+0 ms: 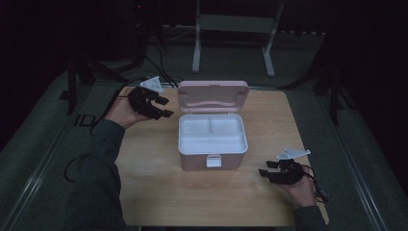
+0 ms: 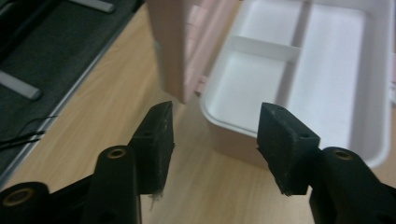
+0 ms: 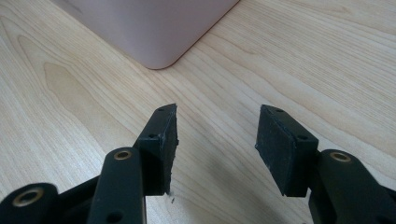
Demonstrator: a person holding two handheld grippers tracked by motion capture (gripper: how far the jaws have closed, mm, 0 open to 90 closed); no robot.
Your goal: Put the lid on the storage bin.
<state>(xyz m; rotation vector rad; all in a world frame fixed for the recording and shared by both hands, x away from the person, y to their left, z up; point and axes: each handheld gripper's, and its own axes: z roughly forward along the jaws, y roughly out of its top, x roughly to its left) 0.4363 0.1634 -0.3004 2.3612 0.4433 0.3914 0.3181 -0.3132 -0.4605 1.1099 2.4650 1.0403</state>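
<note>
Ahead of the left gripper [image 1: 161, 107] the upright pink lid [image 1: 213, 95] blocks the way, seemingly just off its jaw tips, though that view is blurred. Beside the lid the open white tray [image 2: 299, 74] lies reachable. Before the right gripper [image 1: 266, 172], bare table [image 3: 289, 60] stretches up to the box corner [image 3: 159, 28].

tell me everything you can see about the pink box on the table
The pink box looks like smooth plastic with rounded corners. It stands open near the middle of the wooden table, its lid tipped up at the far side. A white tray sits inside, split into two small far compartments and one long near one, all empty. A white latch hangs on the front wall. Nothing touches it but the table; both tongs are apart from it.
</note>
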